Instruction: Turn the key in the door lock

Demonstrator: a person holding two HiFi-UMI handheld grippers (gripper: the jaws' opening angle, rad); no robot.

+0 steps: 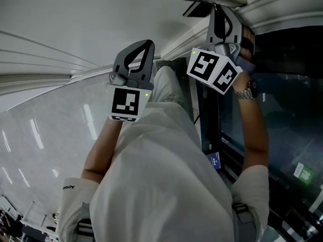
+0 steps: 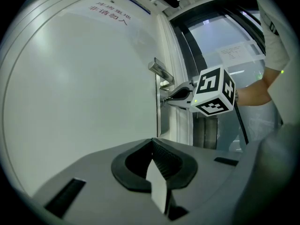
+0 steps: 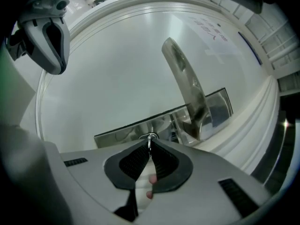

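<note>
White door (image 2: 84, 78) fills most of every view, plain and glossy, with a dark glass panel (image 2: 220, 36) past its edge on the far side of the lock plate. That lock plate (image 3: 136, 128) is a long strip of bright metal near the door's edge, and everything else is placed from it. A lever handle (image 3: 185, 83) springs from one end of the plate and juts out from the door.

At the plate itself is the right gripper (image 3: 149, 146), its jaws drawn together and clamped on the key (image 3: 150, 138), which sits in the lock at about the middle of the plate. Only the key's small metal head shows, pinched at the very tips of the ribbed pads. In the left gripper view the marker cube (image 2: 213, 90) on this gripper sits just off the plate.

Well away from the plate, out over the bare door, hangs the left gripper (image 2: 152, 144), jaws together with nothing between them.

The key looks thin, stiff and smooth, and light enough that weight hardly matters. Its flat head is probably the only sound place to hold it, faces against the pads. With so little metal in the grip it could slip. A twist off the shaft's line would likely bind or bend it.
</note>
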